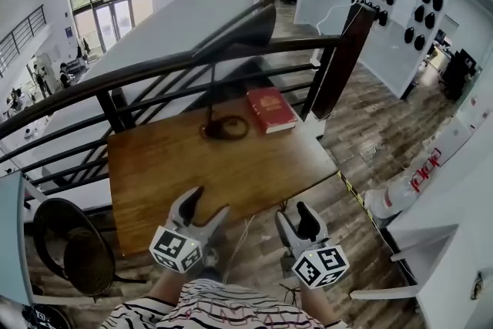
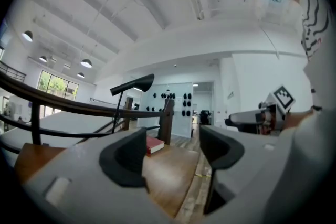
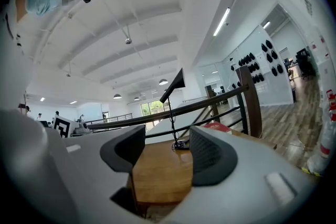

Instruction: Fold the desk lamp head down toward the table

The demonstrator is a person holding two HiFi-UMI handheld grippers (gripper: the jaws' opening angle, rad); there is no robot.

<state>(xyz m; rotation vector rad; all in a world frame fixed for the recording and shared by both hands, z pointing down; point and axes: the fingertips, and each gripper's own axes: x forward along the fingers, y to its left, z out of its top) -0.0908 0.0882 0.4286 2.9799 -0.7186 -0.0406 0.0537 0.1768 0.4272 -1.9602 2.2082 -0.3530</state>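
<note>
A black desk lamp stands at the far side of the wooden table (image 1: 177,173). Its round base (image 1: 226,127) is on the tabletop, and its long head (image 1: 239,31) is raised high over the railing. In the left gripper view the lamp head (image 2: 134,83) juts out level; in the right gripper view the head (image 3: 176,83) tilts above its thin stem. My left gripper (image 1: 209,204) (image 2: 173,152) hovers at the table's near edge, open and empty. My right gripper (image 1: 296,216) (image 3: 163,157) is open too, just off the near right corner, holding nothing. Both are far from the lamp.
A red book (image 1: 269,109) lies to the right of the lamp base. A dark railing (image 1: 154,73) with a thick post (image 1: 339,58) runs behind the table. A black round chair (image 1: 69,243) sits at the lower left, below the table's left end.
</note>
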